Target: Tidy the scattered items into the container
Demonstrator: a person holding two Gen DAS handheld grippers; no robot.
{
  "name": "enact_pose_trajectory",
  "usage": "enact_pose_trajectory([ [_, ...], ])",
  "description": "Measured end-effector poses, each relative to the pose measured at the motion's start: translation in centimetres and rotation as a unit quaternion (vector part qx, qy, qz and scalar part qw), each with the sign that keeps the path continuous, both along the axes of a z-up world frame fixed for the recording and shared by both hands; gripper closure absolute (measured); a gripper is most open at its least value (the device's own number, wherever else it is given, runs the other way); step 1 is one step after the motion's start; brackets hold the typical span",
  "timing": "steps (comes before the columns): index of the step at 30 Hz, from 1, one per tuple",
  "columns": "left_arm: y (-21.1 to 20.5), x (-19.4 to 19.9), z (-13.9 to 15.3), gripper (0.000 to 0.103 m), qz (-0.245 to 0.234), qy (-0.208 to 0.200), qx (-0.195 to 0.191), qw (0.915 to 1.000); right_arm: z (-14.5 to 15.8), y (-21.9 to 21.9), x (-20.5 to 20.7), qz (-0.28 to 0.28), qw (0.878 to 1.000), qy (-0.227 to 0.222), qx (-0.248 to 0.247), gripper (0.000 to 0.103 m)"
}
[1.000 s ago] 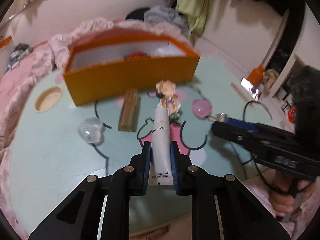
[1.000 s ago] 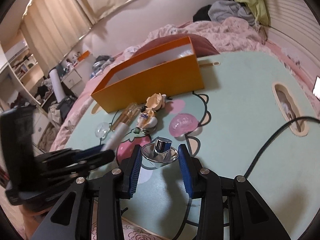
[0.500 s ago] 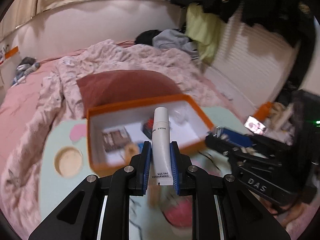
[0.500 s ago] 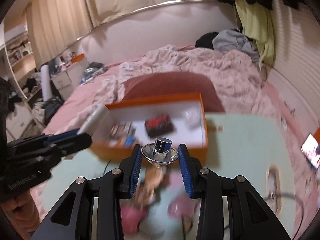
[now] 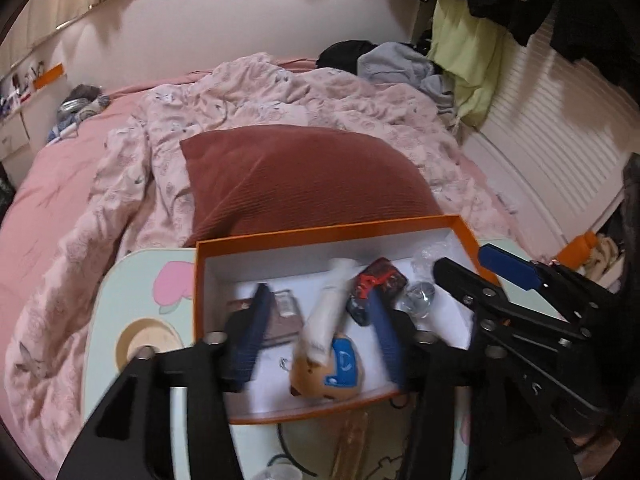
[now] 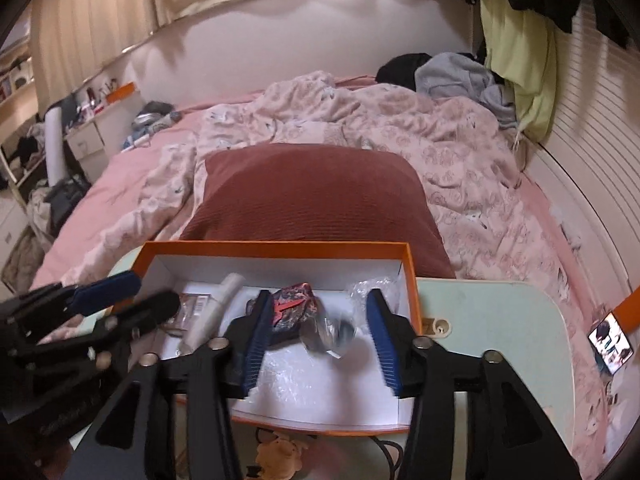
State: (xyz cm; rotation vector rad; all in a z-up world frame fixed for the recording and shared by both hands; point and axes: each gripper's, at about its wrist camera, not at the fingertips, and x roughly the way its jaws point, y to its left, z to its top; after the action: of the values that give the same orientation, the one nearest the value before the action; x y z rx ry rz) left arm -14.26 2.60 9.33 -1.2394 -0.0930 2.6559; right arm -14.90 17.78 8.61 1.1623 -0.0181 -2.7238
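Opening over the orange box (image 5: 460,224), both jaws, white tube (image 5: 326,316) and silver cap (image 6: 330,330) loose between them.

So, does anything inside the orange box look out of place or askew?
The white tube lies tilted in the orange box, its lower end resting on a blue-and-tan item. Both grippers, left and right, are opening over the box. Otherwise, nothing looks spilled or damaged.
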Motion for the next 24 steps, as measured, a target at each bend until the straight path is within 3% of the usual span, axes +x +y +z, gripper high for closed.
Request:
enact_pose_trajectory([
  [11, -0.1, 2.6, 1.5, 0.041, 0.0, 0.01, 0.018, 0.9998, 0.7, 0.5, 3.3, 0.001, 1.0, 0.01, -0.015, 0.048],
  [14, -0.1, 5.7, 1.5, 0.041, 0.002, -0.001, 0.026, 0.9997, 0.4, 1.1, 6.9, 0.002, 0.999, 0.008, -0.032, 0.048],
  [16, 0.3, 8.6, 1.1, 0.041, -0.016, 0.0, 0.028, 0.9995, -0.4, 1.1, 10.1, 0.017, 1.0, 0.0, -0.009, 0.047],
  [20, 1.1, 13.7, -0.4, 0.041, -0.028, 0.0, -0.004, 0.9996, -2.2, 1.0, 15.4, 0.042, 0.998, -0.009, 0.056, 0.044],
  [24, 1.1, 17.5, -3.1, 0.031, -0.014, 0.004, -0.032, 0.9994, -4.6, 1.7, 18.7, 0.061, 0.996, -0.039, 0.054, 0.039],
])
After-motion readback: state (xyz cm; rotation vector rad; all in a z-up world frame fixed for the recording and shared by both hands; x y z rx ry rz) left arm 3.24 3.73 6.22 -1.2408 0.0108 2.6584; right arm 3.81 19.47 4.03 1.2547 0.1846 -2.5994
